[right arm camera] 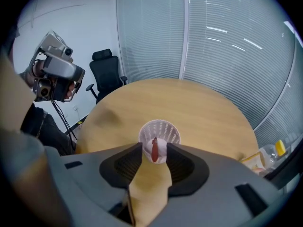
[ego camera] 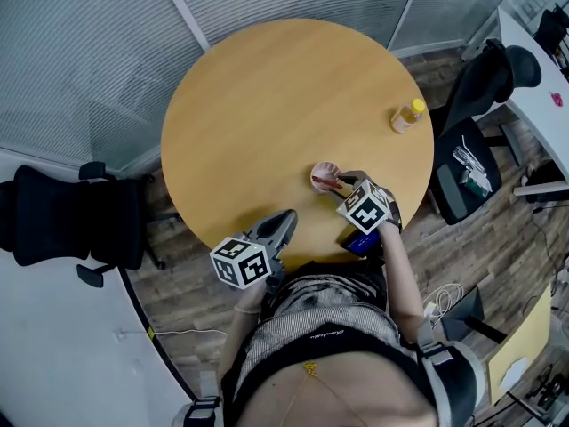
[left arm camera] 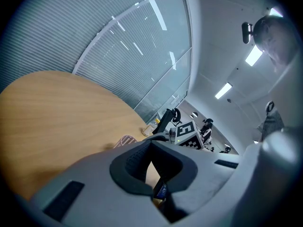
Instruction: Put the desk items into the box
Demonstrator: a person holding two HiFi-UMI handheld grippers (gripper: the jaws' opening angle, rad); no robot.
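Head view looking steeply down: we see a round wooden table (ego camera: pixel 284 105) with a person's torso at its near edge and a handheld gripper in each hand. The right gripper (ego camera: pixel 342 183) reaches over the near right part of the table, and just ahead of its tips stands a small white ribbed cup (ego camera: pixel 325 177) with a slim red item inside. In the right gripper view we look along the right gripper (right arm camera: pixel 155 151) and find its jaws spread wide. The ribbed cup (right arm camera: pixel 159 129) sits right between the jaw tips, its open mouth facing us and the red item (right arm camera: pixel 155 147) leaning against its near wall. The pads flank the cup's sides closely, but we see no squeeze on it. The left gripper (ego camera: pixel 283 223) hovers at the table's near edge, well left of the cup. In the left gripper view, the jaws of the left gripper (left arm camera: pixel 150 148) stand slightly apart with nothing between them, only bare tabletop (left arm camera: pixel 57 108) beyond. A yellow-capped bottle (ego camera: pixel 407 116) stands near the table's far right edge, well apart from both grippers. Black office chairs (ego camera: pixel 71 216) sit around the table.
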